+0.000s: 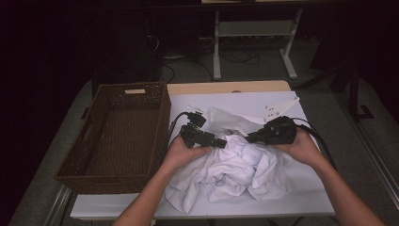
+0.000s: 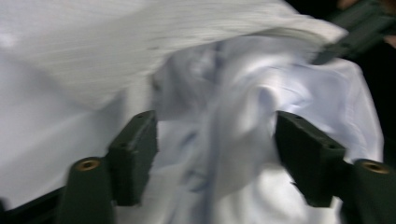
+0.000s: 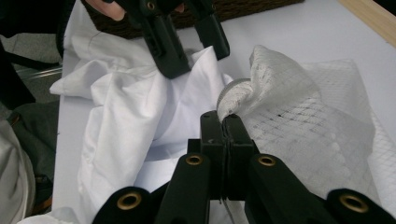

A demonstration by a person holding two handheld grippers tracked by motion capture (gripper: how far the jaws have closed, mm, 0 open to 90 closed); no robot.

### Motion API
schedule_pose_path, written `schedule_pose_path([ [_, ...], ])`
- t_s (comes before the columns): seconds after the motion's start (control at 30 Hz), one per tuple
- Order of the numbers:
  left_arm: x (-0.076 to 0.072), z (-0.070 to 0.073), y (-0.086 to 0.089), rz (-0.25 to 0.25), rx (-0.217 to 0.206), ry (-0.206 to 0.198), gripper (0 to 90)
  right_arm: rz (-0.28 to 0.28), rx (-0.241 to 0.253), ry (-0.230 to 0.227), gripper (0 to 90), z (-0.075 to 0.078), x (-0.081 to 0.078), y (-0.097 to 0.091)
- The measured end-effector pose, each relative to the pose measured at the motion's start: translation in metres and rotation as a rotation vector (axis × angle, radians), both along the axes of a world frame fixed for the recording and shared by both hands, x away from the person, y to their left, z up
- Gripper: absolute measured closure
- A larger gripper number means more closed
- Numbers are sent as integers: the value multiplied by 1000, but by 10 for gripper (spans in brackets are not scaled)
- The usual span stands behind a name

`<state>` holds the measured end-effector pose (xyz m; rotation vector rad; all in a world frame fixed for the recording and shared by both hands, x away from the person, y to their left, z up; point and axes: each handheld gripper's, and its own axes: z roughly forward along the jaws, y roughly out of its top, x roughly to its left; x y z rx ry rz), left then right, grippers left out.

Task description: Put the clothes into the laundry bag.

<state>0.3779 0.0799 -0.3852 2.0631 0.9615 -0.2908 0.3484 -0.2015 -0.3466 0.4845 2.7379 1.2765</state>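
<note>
While both hands meet at centre frame in the high view, the white garment (image 1: 235,172) lies heaped on the bench (image 1: 291,197) beside a wicker basket (image 1: 117,136). Left gripper view: left claw (image 2: 215,140) apart, garment loose between its jaws. Right gripper view: right claw (image 3: 226,125) clamped on mesh bag (image 3: 299,121).

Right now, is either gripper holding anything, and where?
The right gripper pinches the mesh bag by its bunched edge. The left gripper stands open over the white garment, holding nothing.
</note>
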Motion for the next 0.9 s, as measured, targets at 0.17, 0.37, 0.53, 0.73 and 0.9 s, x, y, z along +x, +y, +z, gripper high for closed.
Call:
schedule_pose_path([
  [0.17, 8, -34, -35, -103, -93, 120, 523, -6, -1, 22, 883, -7, 9, 6],
  [0.37, -4, -33, -48, -106, -165, 79, 809, 27, -39, 25, 883, -11, 3, 11],
  [0.53, -17, -9, -34, -99, -258, 22, 823, 67, 22, -1, 883, -1, -12, 8],
  [0.73, -4, -20, -25, 20, -253, -19, 825, 103, 43, 8, 885, 7, -23, 4],
  [0.9, 7, -42, -27, 129, -188, 36, 738, 72, -10, 19, 884, -5, -11, 12],
])
